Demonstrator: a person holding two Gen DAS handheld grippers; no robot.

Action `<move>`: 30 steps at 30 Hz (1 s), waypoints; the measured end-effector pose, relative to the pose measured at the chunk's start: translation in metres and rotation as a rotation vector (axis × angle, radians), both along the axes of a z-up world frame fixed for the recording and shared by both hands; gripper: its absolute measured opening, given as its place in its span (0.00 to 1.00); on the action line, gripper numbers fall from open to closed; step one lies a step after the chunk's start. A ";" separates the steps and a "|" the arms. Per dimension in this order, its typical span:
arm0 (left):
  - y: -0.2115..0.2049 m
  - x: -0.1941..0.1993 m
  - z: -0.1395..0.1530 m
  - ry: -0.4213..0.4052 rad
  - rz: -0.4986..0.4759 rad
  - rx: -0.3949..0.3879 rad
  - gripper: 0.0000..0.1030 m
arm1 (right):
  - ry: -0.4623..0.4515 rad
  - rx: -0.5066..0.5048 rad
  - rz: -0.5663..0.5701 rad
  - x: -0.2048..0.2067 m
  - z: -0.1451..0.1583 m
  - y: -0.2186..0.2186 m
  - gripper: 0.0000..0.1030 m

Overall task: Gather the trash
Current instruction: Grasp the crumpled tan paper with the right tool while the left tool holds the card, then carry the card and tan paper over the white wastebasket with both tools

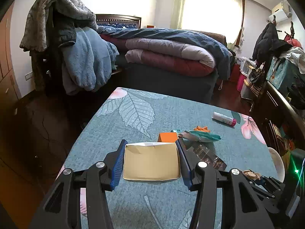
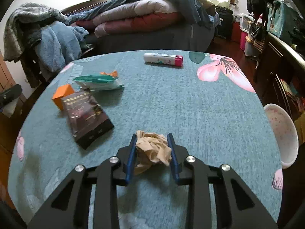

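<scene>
- Step in hand: the right tongs (image 2: 152, 152) are clamped on a crumpled ball of tan paper (image 2: 153, 149), their 2 blue pads pressing its sides, low over the teal leaf-and-flower cloth of the tabletop (image 2: 181, 105); whether the ball has left the cloth I cannot tell.
- The left tongs (image 1: 151, 161) grip a small open cardboard box, white outside and tan inside (image 1: 151, 162), by its 2 side walls: this looks like the bin for the trash.
- Next move, as I judge it: carry the ball over the box and let go; the box mouth is narrow, so aim matters.
- Materials: the paper is soft and springy and will squash; the box wall is thin, its far rim already dented.
- Left on the cloth: a glossy dark flat packet (image 2: 87, 118), a crinkled white-and-green wrapper (image 2: 99, 81), a small orange cube-shaped box (image 2: 63, 95), a white tube with a pink cap (image 2: 164, 59).
</scene>
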State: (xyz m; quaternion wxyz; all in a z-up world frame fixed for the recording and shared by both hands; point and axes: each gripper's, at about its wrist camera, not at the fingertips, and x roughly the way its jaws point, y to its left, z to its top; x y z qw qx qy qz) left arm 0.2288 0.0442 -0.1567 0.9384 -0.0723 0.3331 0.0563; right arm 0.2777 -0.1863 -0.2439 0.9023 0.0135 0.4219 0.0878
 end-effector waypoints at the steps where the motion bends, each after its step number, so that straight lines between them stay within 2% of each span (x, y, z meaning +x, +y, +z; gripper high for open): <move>1: -0.002 -0.002 0.002 -0.002 -0.004 -0.004 0.50 | -0.006 0.011 0.002 -0.005 0.003 -0.002 0.30; 6: -0.015 -0.011 0.009 -0.013 -0.034 -0.005 0.50 | -0.052 0.020 -0.010 -0.026 0.020 -0.011 0.30; 16: -0.063 -0.026 0.034 -0.053 -0.125 -0.012 0.50 | -0.130 0.055 -0.058 -0.070 0.054 -0.059 0.31; 30: -0.153 -0.031 0.052 -0.082 -0.283 0.011 0.50 | -0.196 0.093 -0.182 -0.110 0.071 -0.142 0.31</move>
